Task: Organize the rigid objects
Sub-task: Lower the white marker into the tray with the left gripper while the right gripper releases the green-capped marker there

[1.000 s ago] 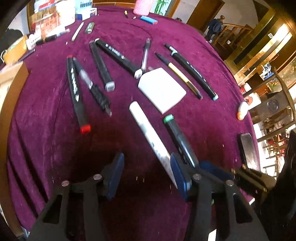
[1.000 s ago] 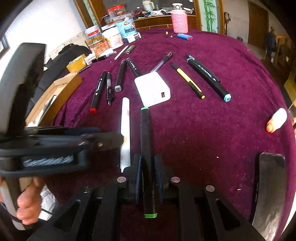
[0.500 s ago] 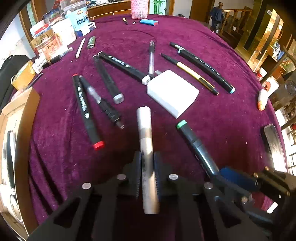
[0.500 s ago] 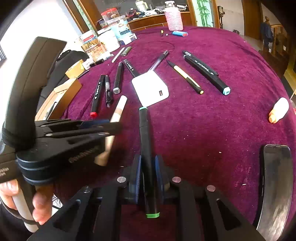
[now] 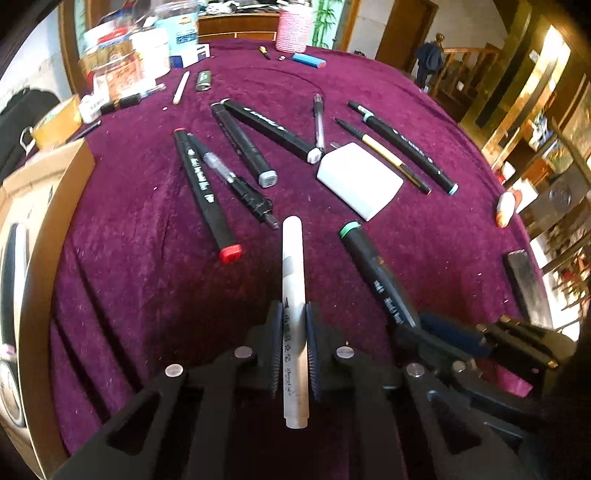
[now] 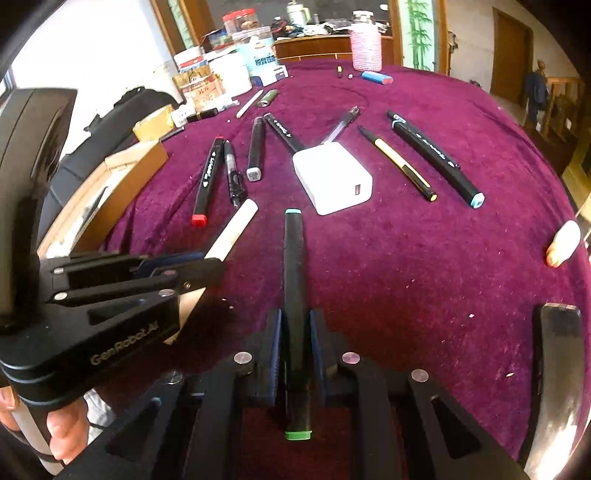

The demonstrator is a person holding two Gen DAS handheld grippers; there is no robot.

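In the left wrist view, my left gripper (image 5: pixel 294 310) is shut on a white pen (image 5: pixel 293 258), which points straight ahead over the purple cloth. Beside it on the right, my right gripper (image 5: pixel 417 325) grips a black marker with green caps (image 5: pixel 369 266). The right wrist view shows that right gripper (image 6: pixel 295 317) shut on the same green-capped marker (image 6: pixel 293 258), one cap sticking out behind the pads. The left gripper (image 6: pixel 210 264) comes in from the left with the white pen (image 6: pixel 234 230). A hand holds its handle.
Ahead on the cloth lie a red-capped marker (image 5: pixel 207 195), several other pens and markers, and a white charger block (image 5: pixel 360 181). A cardboard box (image 5: pixel 44 206) stands at the left edge and a dark phone (image 6: pixel 557 369) lies at the right. Jars and a pink cup (image 5: pixel 294 27) line the back.
The left gripper was open over the white pen and has shut on it; the pen now lines up straight along its fingers. The right gripper keeps its hold on the green-capped marker.
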